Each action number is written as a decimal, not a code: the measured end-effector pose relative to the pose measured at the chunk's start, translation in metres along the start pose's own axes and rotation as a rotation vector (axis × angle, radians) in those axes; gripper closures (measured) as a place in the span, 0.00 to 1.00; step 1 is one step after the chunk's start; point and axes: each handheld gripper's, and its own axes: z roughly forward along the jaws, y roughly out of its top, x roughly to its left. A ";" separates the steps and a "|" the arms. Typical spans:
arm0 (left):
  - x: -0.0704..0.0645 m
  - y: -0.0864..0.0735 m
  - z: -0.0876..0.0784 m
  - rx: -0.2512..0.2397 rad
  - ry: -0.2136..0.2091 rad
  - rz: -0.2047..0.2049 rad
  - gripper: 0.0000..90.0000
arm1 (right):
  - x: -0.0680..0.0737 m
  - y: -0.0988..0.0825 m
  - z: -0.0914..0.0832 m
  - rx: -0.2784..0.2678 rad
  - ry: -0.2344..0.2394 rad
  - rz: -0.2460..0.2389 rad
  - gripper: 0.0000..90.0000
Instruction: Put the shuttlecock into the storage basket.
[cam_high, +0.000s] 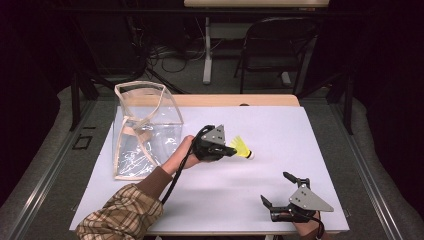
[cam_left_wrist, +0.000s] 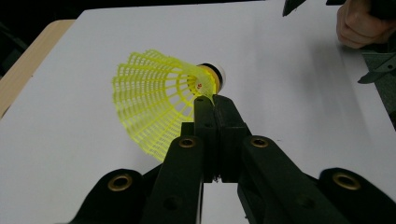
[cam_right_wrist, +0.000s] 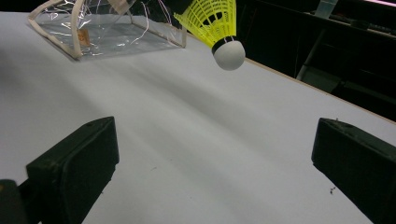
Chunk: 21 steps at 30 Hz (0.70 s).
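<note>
Between the pinched jaws of the L gripper (cam_left_wrist: 214, 103) — yellow shuttlecock (cam_left_wrist: 159, 98) skirt.

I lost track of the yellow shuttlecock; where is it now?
In the high view the shuttlecock is mid-table, its skirt pinched by the left gripper, right of the clear bag.

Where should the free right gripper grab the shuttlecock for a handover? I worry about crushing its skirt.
Take the round white cork tip, from the side away from the left gripper. It is solid and points free; the yellow mesh skirt is flimsy.
</note>
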 end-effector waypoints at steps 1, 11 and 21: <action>0.001 0.000 -0.001 -0.001 -0.001 0.002 0.99 | 0.000 0.000 0.000 0.001 0.001 0.001 0.00; 0.003 0.003 -0.012 -0.021 0.035 0.000 0.99 | 0.000 0.000 0.000 0.001 0.000 0.001 0.00; 0.006 0.004 -0.023 -0.035 0.060 -0.003 0.99 | 0.000 0.000 0.000 0.003 0.002 0.003 0.00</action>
